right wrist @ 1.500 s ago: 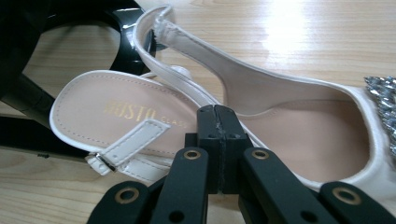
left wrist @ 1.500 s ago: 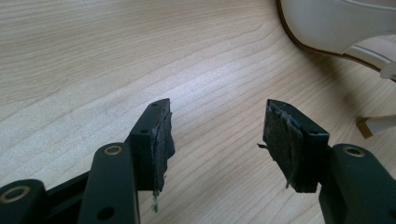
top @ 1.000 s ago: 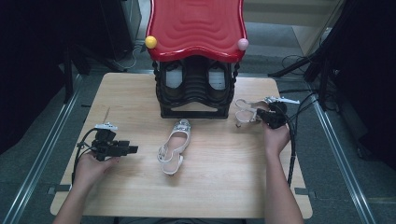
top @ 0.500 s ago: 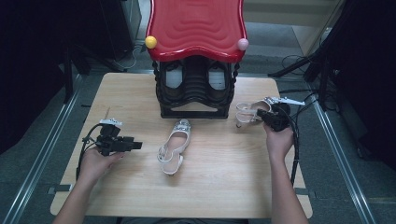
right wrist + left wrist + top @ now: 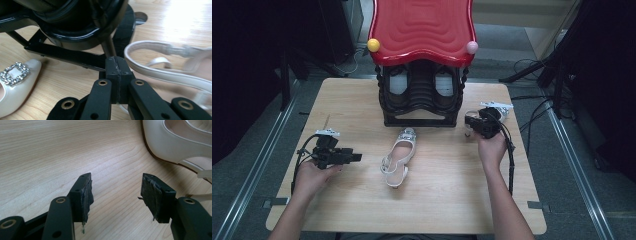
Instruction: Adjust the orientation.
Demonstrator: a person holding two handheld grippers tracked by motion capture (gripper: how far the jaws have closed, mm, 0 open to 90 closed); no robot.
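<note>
On the wooden table [image 5: 362,100], the right gripper [image 5: 475,125] was held at the right front corner of the black shoe rack [image 5: 419,100] with its red wavy top. Its two fingers were pressed together, and a pale strap could be seen passing beneath them in the right gripper view; whether the strap was actually pinched could not be told. The strap belonged to a white shoe [image 5: 172,67], which lay just beside and to the right of the closed fingers, partly hidden behind the gripper in the high view. The rack's black base bar [image 5: 65,56] ran just ahead of the fingertips.

A second white shoe [image 5: 398,156], with a sparkling buckle [image 5: 15,73] on its toe, lay in the middle of the table, in front of the rack and between the two grippers.

The left gripper [image 5: 116,192] was held low over the table near its left edge. Its fingers were spread apart with nothing between them but bare wood. The second shoe's side was seen ahead and to the right of those fingers, apart from them.
</note>
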